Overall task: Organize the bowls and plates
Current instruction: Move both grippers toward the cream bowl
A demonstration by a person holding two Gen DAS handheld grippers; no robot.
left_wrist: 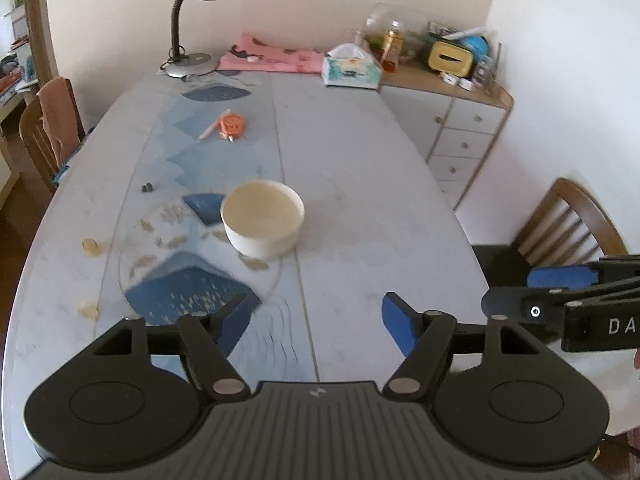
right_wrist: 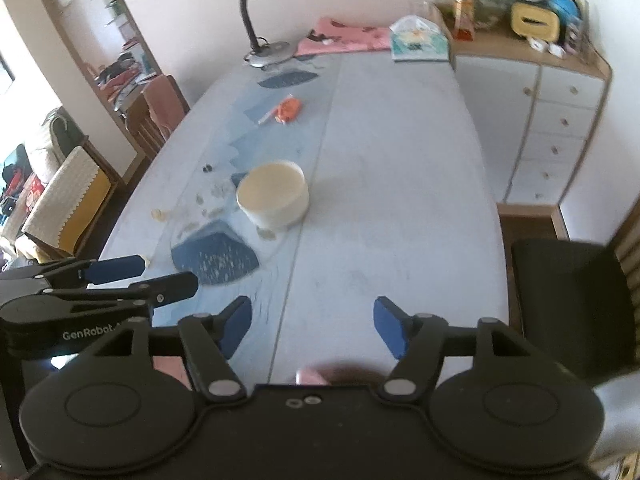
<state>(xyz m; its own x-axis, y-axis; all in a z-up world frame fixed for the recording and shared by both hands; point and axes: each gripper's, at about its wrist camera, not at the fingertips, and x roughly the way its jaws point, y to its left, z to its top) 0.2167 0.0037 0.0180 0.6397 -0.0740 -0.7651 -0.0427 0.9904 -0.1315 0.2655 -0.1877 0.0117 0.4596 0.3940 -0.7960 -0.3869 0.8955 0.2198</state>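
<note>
We see one bowl [left_wrist: 262,219] upright on the table [left_wrist: 360,208], mouth up, round so no long axis to call; it looks empty inside, cream white. It sits about mid-table, slightly toward the left long edge, on the edge of the blue patterned mat [left_wrist: 192,296], well clear of both near and far ends. We see the left gripper [left_wrist: 316,324] spread wide, nothing between the blue pads [left_wrist: 396,326], touching nothing, hanging over the near end of the table and pointing down at it. The right gripper [right_wrist: 312,326] is likewise spread, empty, above the near end, with the bowl well ahead of it. In the right wrist view the left gripper shows side-on at the left edge, its jaws apart; in the left wrist view the right one shows at the right edge, also apart. Both stand near each other, side by side, apart from the bowl. At the far end we note a lamp [left_wrist: 200,4], pink cloth [left_wrist: 272,58] and tissue box [left_wrist: 352,68]; an orange item [left_wrist: 231,125] lies past the bowl toward the far end. A chair [left_wrist: 568,220] stands off the right edge.
</note>
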